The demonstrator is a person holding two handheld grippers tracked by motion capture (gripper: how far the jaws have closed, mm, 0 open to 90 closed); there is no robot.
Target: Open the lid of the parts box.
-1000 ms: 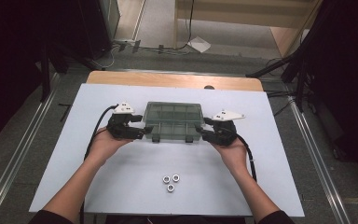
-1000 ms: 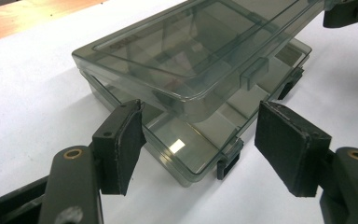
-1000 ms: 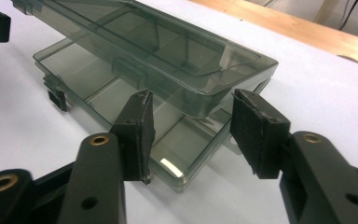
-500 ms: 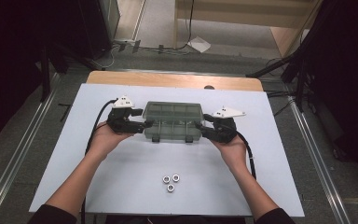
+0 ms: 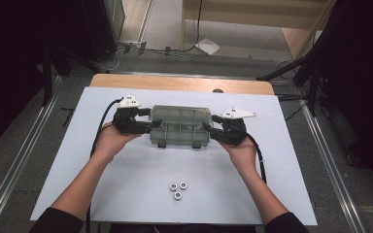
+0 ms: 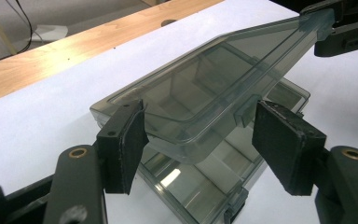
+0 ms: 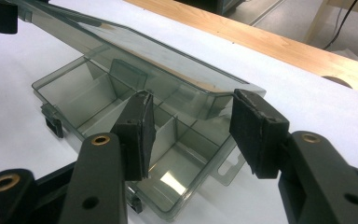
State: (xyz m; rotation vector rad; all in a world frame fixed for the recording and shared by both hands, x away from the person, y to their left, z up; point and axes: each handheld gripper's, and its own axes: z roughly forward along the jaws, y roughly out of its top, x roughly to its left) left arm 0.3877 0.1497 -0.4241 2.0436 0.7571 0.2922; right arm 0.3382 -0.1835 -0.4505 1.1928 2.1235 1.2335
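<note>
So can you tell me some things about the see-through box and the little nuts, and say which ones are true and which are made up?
1. The lid of the clear compartment box is partly lifted. True.
2. Three metal nuts lie inside the box. False: they lie on the white table, nearer the person.
3. The left gripper and the right gripper are at opposite ends of the box. True.
4. The compartments are full of screws. False: they look empty.
5. The lid is solid black. False: it is see-through.
</note>
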